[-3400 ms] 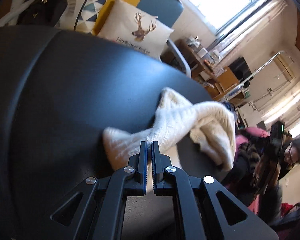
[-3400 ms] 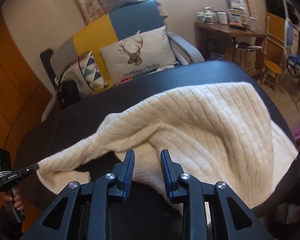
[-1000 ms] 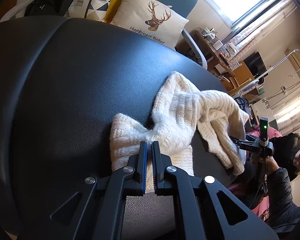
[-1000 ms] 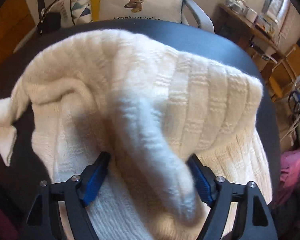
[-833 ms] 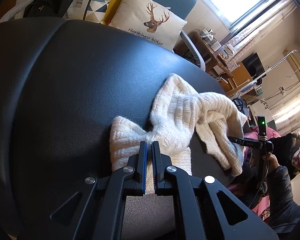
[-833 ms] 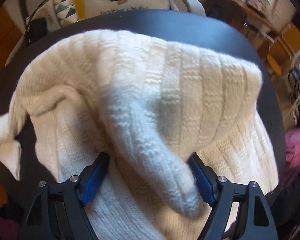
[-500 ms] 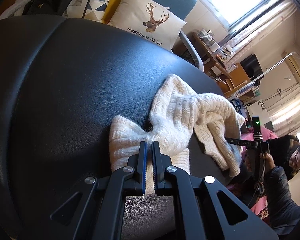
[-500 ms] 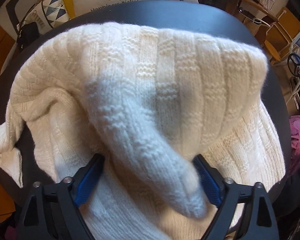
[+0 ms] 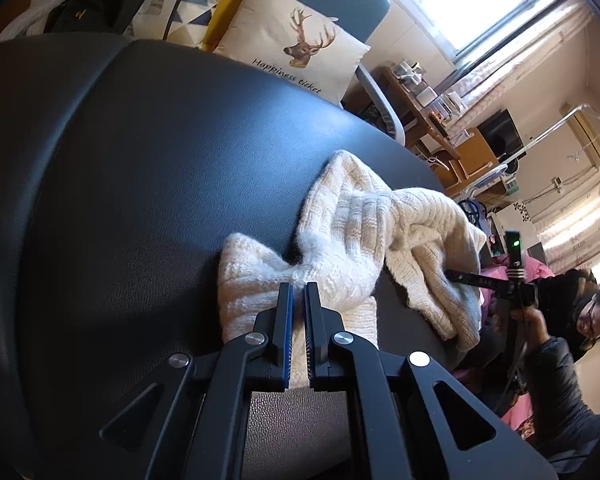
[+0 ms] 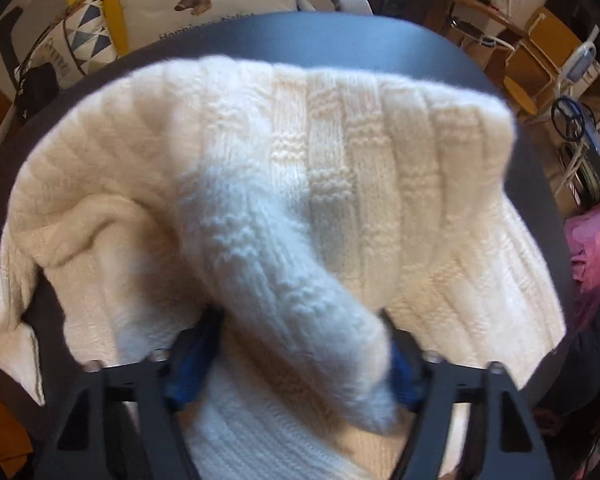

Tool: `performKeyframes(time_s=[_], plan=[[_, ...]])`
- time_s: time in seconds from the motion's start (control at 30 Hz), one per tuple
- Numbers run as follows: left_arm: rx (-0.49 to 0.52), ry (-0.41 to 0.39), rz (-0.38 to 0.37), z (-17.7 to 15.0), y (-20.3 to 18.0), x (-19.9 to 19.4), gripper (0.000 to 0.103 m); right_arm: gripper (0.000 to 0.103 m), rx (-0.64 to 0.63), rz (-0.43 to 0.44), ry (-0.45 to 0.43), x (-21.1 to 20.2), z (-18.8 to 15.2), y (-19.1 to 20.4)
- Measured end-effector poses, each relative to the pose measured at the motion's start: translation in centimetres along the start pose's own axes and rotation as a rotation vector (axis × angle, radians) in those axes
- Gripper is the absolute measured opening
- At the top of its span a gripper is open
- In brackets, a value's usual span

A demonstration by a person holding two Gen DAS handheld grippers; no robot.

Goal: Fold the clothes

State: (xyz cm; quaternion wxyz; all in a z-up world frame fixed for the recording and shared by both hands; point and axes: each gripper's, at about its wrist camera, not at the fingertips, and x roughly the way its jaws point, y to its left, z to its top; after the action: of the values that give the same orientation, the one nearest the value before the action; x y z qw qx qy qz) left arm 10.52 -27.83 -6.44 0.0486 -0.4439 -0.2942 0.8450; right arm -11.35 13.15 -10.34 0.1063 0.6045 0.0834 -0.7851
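Sweater (image 9: 352, 248), cream cable-knit, bunched on black padded table (image 9: 140, 200). Left gripper (image 9: 298, 294) clamped on near sleeve end. Right gripper (image 10: 300, 344) spread wide around a raised fold (grip unconfirmed). Long axis: left gripper toward right, far edge overhanging.

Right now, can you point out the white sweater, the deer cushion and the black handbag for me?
white sweater (image 9: 352, 248): left wrist view, on the ribbed knit fold lying on the black table.
deer cushion (image 9: 300, 56): left wrist view, beside the printed deer head.
black handbag (image 9: 96, 0): left wrist view, on its dark body.
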Motion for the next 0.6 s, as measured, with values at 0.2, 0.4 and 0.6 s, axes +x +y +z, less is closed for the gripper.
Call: performKeyframes(time_s=[0.2,0.4,0.6], plan=[[0.022,-0.017,-0.003,0.7,-0.9,-0.1,0.004,0.02,0.015,0.086,-0.081,-4.9,1.1,-0.6],[0.043,-0.049,-0.011,2.1,-1.9,-0.6,0.004,0.013,0.079,0.197,-0.253,-10.0,2.0,0.6],[0.051,-0.208,-0.054,5.1,-2.2,-4.9,0.004,0.012,0.087,0.488,-0.595,-20.6,1.9,2.2]])
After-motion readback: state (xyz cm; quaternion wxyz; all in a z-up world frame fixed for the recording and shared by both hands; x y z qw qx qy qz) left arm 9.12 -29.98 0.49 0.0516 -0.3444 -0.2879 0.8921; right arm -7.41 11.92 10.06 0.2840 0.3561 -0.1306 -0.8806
